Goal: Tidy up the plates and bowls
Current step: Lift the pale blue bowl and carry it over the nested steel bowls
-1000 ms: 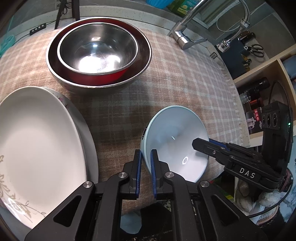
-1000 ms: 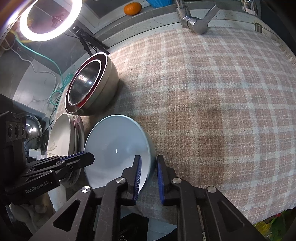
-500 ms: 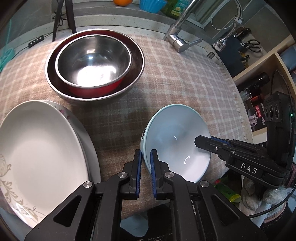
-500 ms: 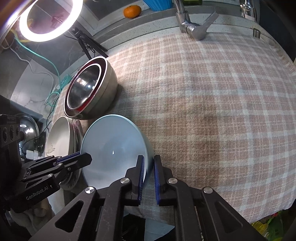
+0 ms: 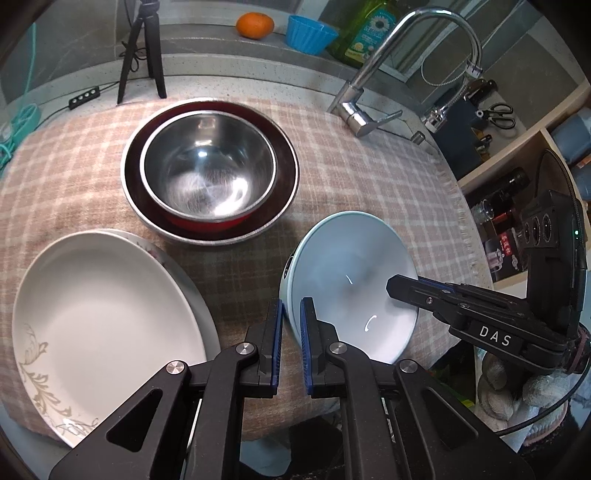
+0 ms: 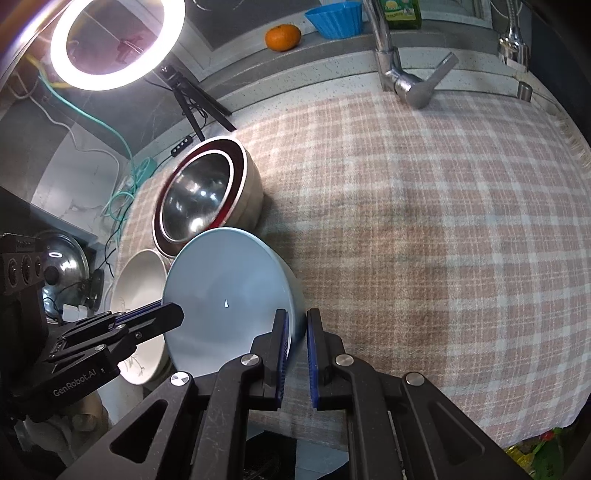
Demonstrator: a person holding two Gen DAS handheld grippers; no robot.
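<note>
Plaid tablecloth [image 6: 424, 229] fills both views; more of the back ledge shows now than 1 s ago, so we've pulled both cameras up and back. White plates [image 5: 107, 317], two stacked, sit left of our left fingers, same spot as before. Nested bowls [image 5: 210, 170], steel inside red inside a larger steel one, sit ahead-left of the left fingers and haven't moved on the cloth.

Pale blue bowl [image 5: 351, 291] is at the near cloth edge, tilted, held from both sides. Left gripper [image 5: 291, 325] pinches its left rim between the blue pads, unchanged from 1 s ago. Right gripper [image 6: 296, 343] has its pads on the right rim too; 1 s ago they were wider with the rim loose between them, and they've now narrowed onto it. In the right wrist view the bowl stands steeper and nearer the nested bowls than earlier.

Orange [image 5: 255, 25] and blue cup [image 5: 310, 33] are on the ledge far ahead.
</note>
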